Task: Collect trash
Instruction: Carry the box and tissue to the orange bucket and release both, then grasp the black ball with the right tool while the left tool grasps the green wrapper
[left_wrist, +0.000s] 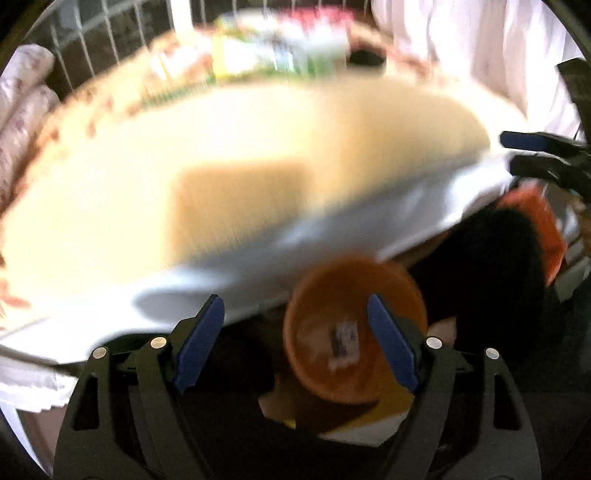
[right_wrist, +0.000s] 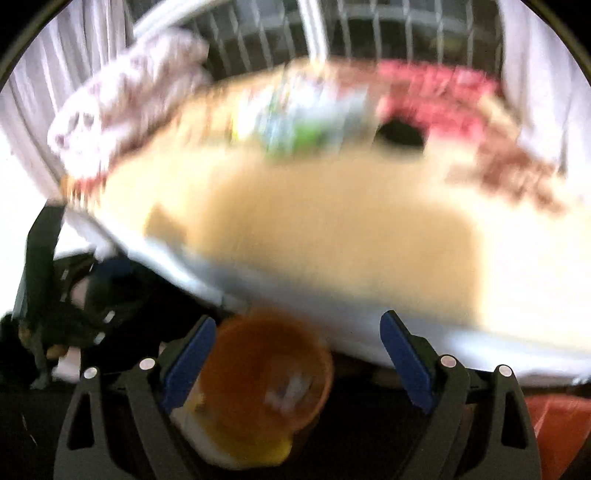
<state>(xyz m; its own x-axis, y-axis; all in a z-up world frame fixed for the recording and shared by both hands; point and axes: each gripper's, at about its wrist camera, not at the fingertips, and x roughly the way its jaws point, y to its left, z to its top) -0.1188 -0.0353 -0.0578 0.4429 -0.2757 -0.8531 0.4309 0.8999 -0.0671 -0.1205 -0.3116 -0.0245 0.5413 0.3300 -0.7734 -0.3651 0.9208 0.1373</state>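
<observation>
Trash sits in the orange bin (left_wrist: 354, 332) just below the surface's (left_wrist: 240, 177) near edge, a scrap of paper (left_wrist: 345, 343) at its bottom. Your left tongs (left_wrist: 295, 339) and right tongs (right_wrist: 297, 363) both stand spread, pinching nothing. Blurred packets (left_wrist: 280, 55) crowd the far edge; white curtains (right_wrist: 543, 74) hang behind.

free: middle of counter (left_wrist: 258, 155) bare, open to a tool | blocked: packets (left_wrist: 273, 55) along far edge, railing (right_wrist: 369, 33) behind | below near edge: orange bucket (left_wrist: 354, 332) mouth open
</observation>
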